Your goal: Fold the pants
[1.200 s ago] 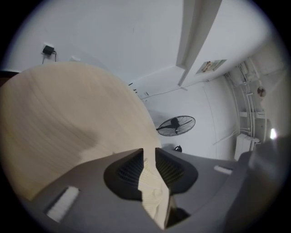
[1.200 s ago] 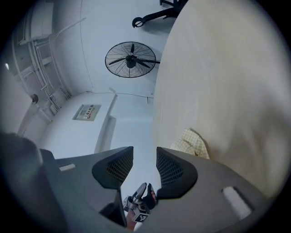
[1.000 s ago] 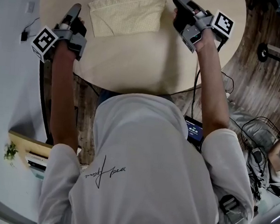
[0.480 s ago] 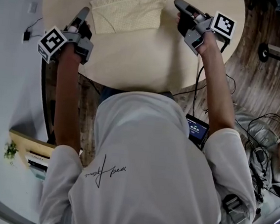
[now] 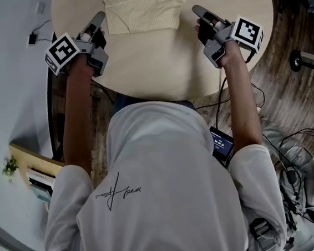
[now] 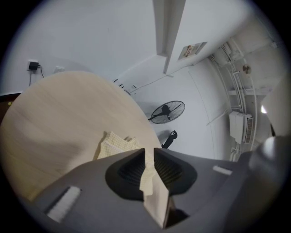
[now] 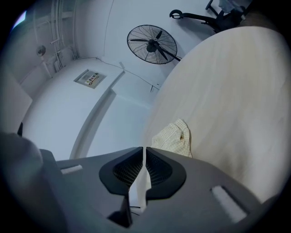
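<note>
The pale yellow checked pants [image 5: 144, 6] lie folded in a compact stack at the far side of the round wooden table [image 5: 152, 60]. My left gripper [image 5: 100, 17] hovers just left of the stack, apart from it. Its jaws have just been closing, with a narrow gap and nothing between them [image 6: 149, 152]; the pants [image 6: 116, 144] show beyond. My right gripper [image 5: 198, 10] hovers right of the stack, not touching it. Its jaws have just been closing; the tips [image 7: 144, 150] meet on nothing, and the pants [image 7: 175, 136] lie ahead.
A standing fan [image 7: 152, 44] is beyond the table by the white wall. On the wood floor to the right lie a small screen device [image 5: 221, 144] and cables [image 5: 293, 159]. A shelf with a small plant [image 5: 12, 167] stands lower left. The table edge nearest me is bare.
The left gripper has shifted right, nearer the stack's left side. The right gripper has drawn back slightly from the stack and rolled, and its jaws have come together.
</note>
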`<state>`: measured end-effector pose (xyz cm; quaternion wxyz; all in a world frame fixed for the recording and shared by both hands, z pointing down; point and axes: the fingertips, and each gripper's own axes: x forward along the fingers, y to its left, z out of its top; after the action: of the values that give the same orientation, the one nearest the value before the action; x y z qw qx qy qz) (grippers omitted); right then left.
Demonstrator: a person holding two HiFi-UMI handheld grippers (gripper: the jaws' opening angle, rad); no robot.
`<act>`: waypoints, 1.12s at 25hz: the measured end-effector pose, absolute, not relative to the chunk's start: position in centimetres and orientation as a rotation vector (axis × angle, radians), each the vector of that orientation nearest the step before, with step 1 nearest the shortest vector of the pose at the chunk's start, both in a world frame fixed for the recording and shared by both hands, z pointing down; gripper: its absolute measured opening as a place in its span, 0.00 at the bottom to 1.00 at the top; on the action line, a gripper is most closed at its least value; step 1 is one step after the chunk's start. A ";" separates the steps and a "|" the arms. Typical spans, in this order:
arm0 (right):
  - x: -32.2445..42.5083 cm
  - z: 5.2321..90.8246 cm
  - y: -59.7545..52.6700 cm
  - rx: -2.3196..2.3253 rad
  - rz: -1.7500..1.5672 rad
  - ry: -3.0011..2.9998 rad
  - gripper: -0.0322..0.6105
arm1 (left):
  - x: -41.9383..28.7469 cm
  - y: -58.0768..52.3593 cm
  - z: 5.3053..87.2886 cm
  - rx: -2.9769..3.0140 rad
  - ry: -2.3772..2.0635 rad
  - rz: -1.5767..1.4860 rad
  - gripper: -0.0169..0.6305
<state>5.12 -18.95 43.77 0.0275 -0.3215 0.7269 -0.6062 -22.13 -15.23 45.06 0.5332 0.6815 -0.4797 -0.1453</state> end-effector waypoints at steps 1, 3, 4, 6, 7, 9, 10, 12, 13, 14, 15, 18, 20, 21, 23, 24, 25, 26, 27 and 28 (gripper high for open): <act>5.0 43.5 -19.0 -0.997 -1.863 2.255 0.08 | -22.0 -15.4 44.7 1.632 -1.139 -0.346 0.21; 4.9 42.9 -19.1 -1.004 -1.844 2.274 0.07 | -21.7 -15.5 44.1 1.644 -1.131 -0.346 0.21; 4.8 42.6 -18.8 -1.007 -1.832 2.285 0.07 | -21.5 -15.2 43.9 1.650 -1.130 -0.344 0.20; 4.8 42.3 -17.6 -1.006 -1.803 2.311 0.06 | -21.0 -13.7 43.6 1.667 -1.131 -0.342 0.19; 4.8 42.1 -16.8 -0.998 -1.785 2.327 0.05 | -20.7 -12.7 43.6 1.679 -1.134 -0.338 0.18; 4.8 41.8 -15.7 -1.000 -1.754 2.359 0.05 | -20.2 -11.4 43.2 1.714 -1.139 -0.327 0.18; 4.9 41.6 -15.2 -1.007 -1.739 2.378 0.05 | -19.9 -10.9 42.9 1.735 -1.138 -0.322 0.18; 4.9 41.2 -14.0 -1.006 -1.700 2.420 0.05 | -19.3 -9.6 42.3 1.766 -1.148 -0.311 0.17; 4.9 41.0 -13.3 -1.006 -1.679 2.437 0.05 | -19.2 -9.0 42.1 1.777 -1.164 -0.307 0.16; 5.0 40.7 -12.8 -1.008 -1.658 2.449 0.05 | -19.2 -8.4 41.8 1.789 -1.186 -0.305 0.14; 5.0 40.5 -12.3 -1.012 -1.637 2.462 0.05 | -19.2 -7.9 41.5 1.801 -1.209 -0.310 0.12; 4.5 39.5 -11.1 -1.017 -1.552 2.534 0.05 | -19.3 -6.7 40.8 1.821 -1.247 -0.344 0.11; 3.7 38.9 -9.9 -1.005 -1.488 2.588 0.05 | -19.6 -5.4 40.4 1.835 -1.266 -0.343 0.11; 3.2 38.5 -9.3 -0.999 -1.459 2.607 0.05 | -19.9 -4.9 40.0 1.846 -1.280 -0.331 0.11; 2.5 37.9 -8.5 -1.000 -1.409 2.642 0.05 | -20.2 -4.1 39.2 1.876 -1.315 -0.303 0.11; 2.6 37.7 -8.1 -1.015 -1.387 2.662 0.05 | -19.9 -3.7 38.8 1.892 -1.333 -0.290 0.11; 3.1 37.4 -7.6 -1.039 -1.363 2.681 0.05 | -19.4 -3.4 38.5 1.908 -1.354 -0.277 0.11; 3.8 37.3 -7.1 -1.070 -1.336 2.699 0.05 | -18.9 -3.1 38.4 1.921 -1.376 -0.261 0.11; 4.4 37.2 -6.7 -1.104 -1.304 2.714 0.05 | -18.6 -2.7 38.3 1.932 -1.399 -0.243 0.11; 4.8 37.1 -6.3 -1.136 -1.273 2.727 0.05 | -18.5 -2.3 38.3 1.942 -1.422 -0.221 0.11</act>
<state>4.83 -6.31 37.14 -0.0376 -0.3528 0.8472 -0.3954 -18.49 -2.26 38.30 0.3546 0.7513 -0.5500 -0.0857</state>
